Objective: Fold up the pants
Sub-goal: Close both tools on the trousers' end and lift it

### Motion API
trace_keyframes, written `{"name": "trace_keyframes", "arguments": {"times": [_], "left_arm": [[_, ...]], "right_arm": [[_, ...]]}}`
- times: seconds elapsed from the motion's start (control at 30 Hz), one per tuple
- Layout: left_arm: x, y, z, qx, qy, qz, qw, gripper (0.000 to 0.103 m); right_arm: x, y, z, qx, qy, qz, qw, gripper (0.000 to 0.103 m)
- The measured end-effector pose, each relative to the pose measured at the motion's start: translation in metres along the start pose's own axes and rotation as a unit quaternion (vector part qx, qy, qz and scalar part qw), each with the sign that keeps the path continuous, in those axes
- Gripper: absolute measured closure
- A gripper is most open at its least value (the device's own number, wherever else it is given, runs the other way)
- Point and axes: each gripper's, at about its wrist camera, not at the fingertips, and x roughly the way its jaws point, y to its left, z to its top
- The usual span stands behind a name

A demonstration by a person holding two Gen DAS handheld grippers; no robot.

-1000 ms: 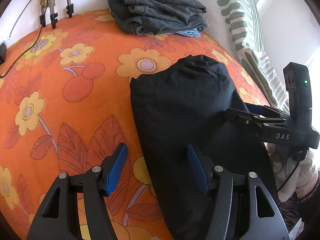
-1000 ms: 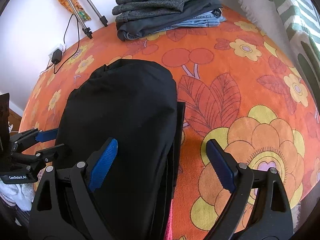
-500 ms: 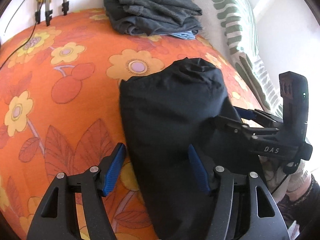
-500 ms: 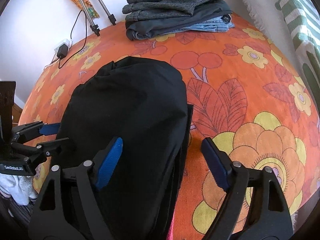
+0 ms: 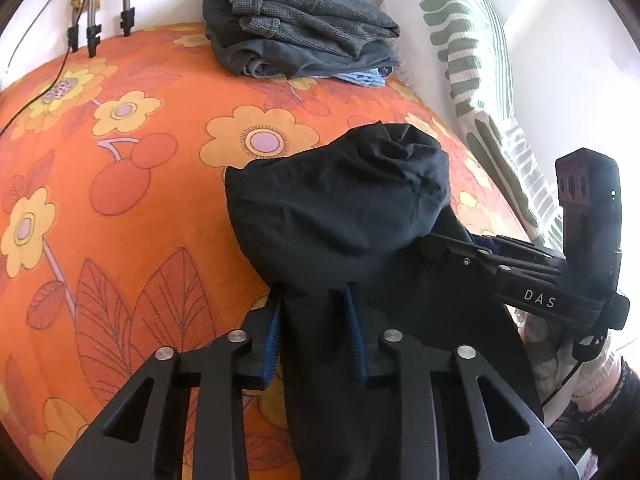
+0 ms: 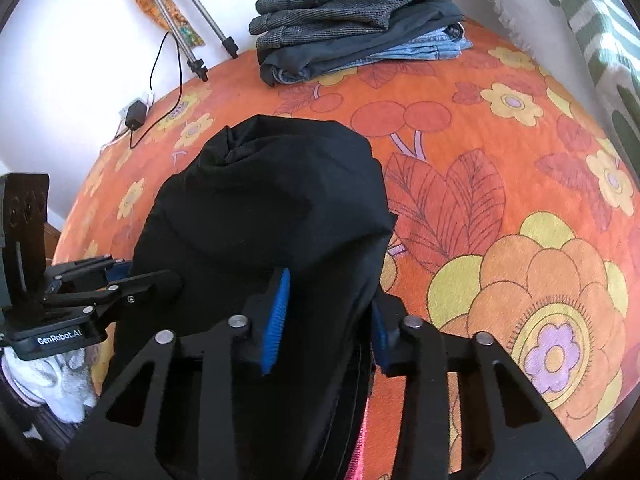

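Black pants (image 5: 340, 208) lie on the bed's orange floral cover (image 5: 120, 200), already reduced to a narrow doubled strip. The far end is bunched and rounded, the near end hangs over the bed edge toward the person.

Both grippers sit on the near end, side by side. Left gripper (image 5: 314, 332): jaws have just been closing, and the blue fingers (image 5: 273, 334) now pinch a gather of black fabric at the strip's left edge. Right gripper (image 6: 326, 322): same, jaws have just closed in, and its fingers (image 6: 276, 320) clamp the strip's right edge, with cloth filling the gap.

Progress, my read: lengthwise fold done, grasp for the crosswise fold just secured. Left to do: lift the near end, carry it over onto the far end, flatten, probably one more fold. The far end looks lumpy and may need smoothing.

Stack of folded clothes (image 6: 352, 20) sits at the far side of the bed, well apart; likely the destination.
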Motion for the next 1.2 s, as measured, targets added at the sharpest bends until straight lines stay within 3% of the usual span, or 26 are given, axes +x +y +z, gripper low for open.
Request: {"name": "trace_keyframes", "arguments": {"times": [0.4, 0.83, 0.93, 1.0, 1.17, 1.2], "left_arm": [[-0.0063, -0.0057, -0.0003, 0.015, -0.016, 0.003, 0.9998, 0.088], [-0.0080, -0.0029, -0.0002, 0.010, -0.027, -0.006, 0.9996, 0.092], [-0.0077, -0.0011, -0.0002, 0.008, -0.027, -0.006, 0.9996, 0.092], [-0.0078, -0.0019, -0.0005, 0.013, -0.028, -0.004, 0.9995, 0.092], [-0.0063, -0.0008, -0.0011, 0.010, -0.027, -0.004, 0.9996, 0.092], [-0.0056, -0.0007, -0.0010, 0.009, -0.027, -0.004, 0.9996, 0.092]], "right_arm": [[-0.0028, 0.0054, -0.0008, 0.000, -0.005, -0.007, 1.000, 0.080], [-0.0040, 0.0016, -0.0008, 0.018, -0.007, 0.007, 1.000, 0.084], [-0.0028, 0.0025, -0.0004, 0.007, -0.004, -0.001, 1.000, 0.072], [-0.0014, 0.0025, -0.0009, 0.000, -0.001, -0.020, 1.000, 0.059], [0.0013, 0.0030, -0.0016, -0.011, -0.004, -0.018, 1.000, 0.054], [0.0014, 0.0031, -0.0020, -0.011, -0.006, -0.017, 1.000, 0.056]]}}
